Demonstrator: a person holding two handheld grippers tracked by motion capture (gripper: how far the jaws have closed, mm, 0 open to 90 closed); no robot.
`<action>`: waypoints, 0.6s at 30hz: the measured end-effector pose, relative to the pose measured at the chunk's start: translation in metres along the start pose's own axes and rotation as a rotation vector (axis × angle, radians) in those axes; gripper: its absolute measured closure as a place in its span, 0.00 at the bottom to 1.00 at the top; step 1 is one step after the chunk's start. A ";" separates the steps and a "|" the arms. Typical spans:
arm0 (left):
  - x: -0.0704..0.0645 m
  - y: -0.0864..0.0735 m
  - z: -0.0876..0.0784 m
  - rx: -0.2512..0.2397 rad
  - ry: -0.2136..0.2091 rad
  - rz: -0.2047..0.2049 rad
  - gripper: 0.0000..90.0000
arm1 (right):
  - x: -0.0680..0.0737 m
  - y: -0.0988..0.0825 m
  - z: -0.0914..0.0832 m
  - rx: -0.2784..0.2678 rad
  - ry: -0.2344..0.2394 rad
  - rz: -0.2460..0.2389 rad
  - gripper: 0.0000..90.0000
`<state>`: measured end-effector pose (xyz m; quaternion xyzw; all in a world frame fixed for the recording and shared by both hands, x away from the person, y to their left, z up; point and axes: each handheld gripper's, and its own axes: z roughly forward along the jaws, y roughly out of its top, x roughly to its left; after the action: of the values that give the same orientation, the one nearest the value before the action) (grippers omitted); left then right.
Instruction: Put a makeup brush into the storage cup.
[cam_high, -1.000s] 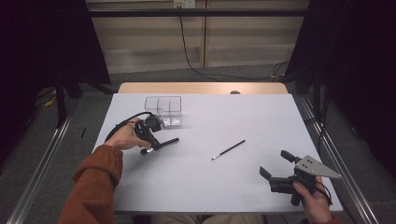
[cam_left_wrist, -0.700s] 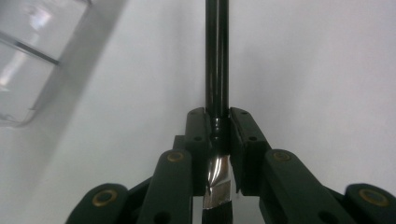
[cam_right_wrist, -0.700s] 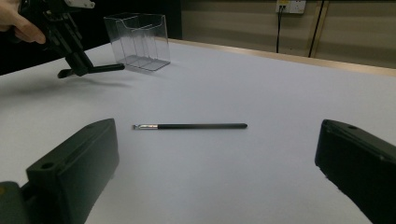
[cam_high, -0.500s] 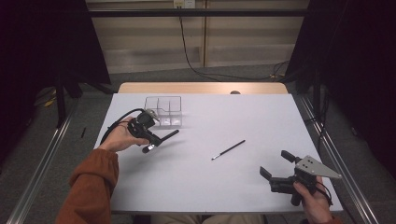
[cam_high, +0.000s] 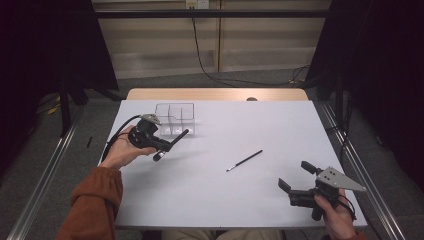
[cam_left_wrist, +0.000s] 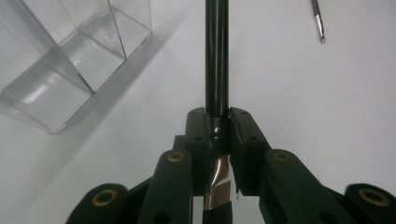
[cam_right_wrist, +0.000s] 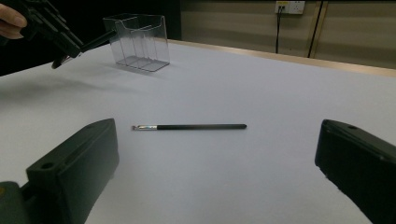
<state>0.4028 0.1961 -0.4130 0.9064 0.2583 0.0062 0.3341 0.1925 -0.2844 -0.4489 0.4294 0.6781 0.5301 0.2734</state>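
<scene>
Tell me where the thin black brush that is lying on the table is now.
In the high view the loose brush lies flat near the middle of the white table, apart from both grippers, between the clear organiser at far left and the right gripper.

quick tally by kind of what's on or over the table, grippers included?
Black brushes: 2, one clamped in the left gripper at, one lying on the table at
Clear compartment organizer: 1
Grippers: 2, the left, and the right gripper with jaws apart
Total: 5
</scene>
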 end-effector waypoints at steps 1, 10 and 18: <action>-0.001 -0.001 -0.001 -0.016 0.000 -0.001 0.87 | 0.000 0.000 0.000 0.000 -0.002 -0.001 0.00; -0.009 -0.016 -0.013 -0.159 0.033 -0.049 0.88 | 0.000 0.001 0.001 -0.005 0.001 -0.001 0.00; -0.019 -0.021 -0.020 -0.260 0.070 -0.065 0.87 | 0.000 0.001 0.001 -0.006 0.005 0.001 0.00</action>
<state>0.3730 0.2123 -0.4074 0.8459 0.2957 0.0604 0.4397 0.1936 -0.2834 -0.4481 0.4276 0.6772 0.5332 0.2726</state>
